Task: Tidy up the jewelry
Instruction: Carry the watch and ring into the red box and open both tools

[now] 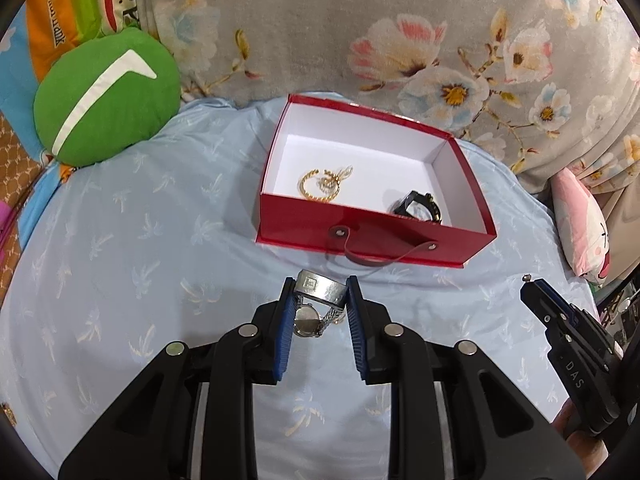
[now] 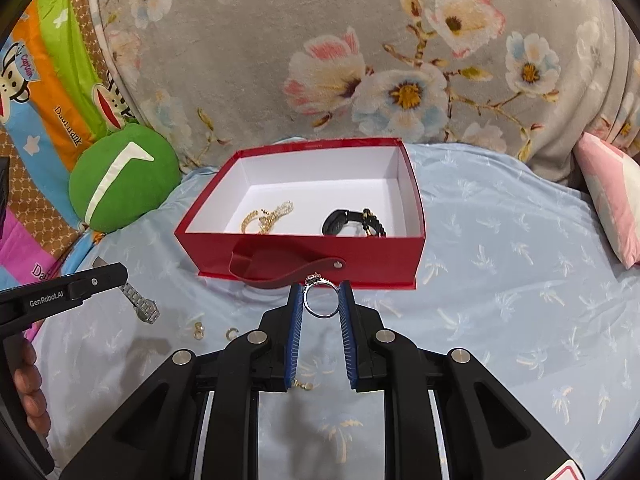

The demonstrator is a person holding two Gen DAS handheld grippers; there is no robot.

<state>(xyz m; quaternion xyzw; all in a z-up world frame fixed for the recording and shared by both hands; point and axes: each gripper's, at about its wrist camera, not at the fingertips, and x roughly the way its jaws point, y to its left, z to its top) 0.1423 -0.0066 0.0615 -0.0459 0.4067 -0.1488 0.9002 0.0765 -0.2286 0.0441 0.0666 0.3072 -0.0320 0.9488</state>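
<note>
A red box (image 1: pixel 372 240) with a white inside stands open on the light blue bedsheet; it also shows in the right wrist view (image 2: pixel 304 254). In it lie gold jewelry (image 1: pixel 322 184) (image 2: pixel 266 216) and a black watch (image 1: pixel 418 206) (image 2: pixel 354 222). My left gripper (image 1: pixel 320 292) is shut on a silver watch (image 1: pixel 318 286), held just in front of the box; the watch (image 2: pixel 140 304) hangs from the left gripper in the right wrist view. My right gripper (image 2: pixel 320 294) is shut on a silver ring (image 2: pixel 320 300) near the box's front wall.
Small gold earrings (image 2: pixel 198 330) and other small pieces (image 2: pixel 232 333) (image 2: pixel 304 385) lie loose on the sheet (image 2: pixel 500 300). A green round cushion (image 1: pixel 106 96) sits at the left, a floral blanket (image 1: pixel 360 32) behind the box, a pink pillow (image 2: pixel 612 196) at the right.
</note>
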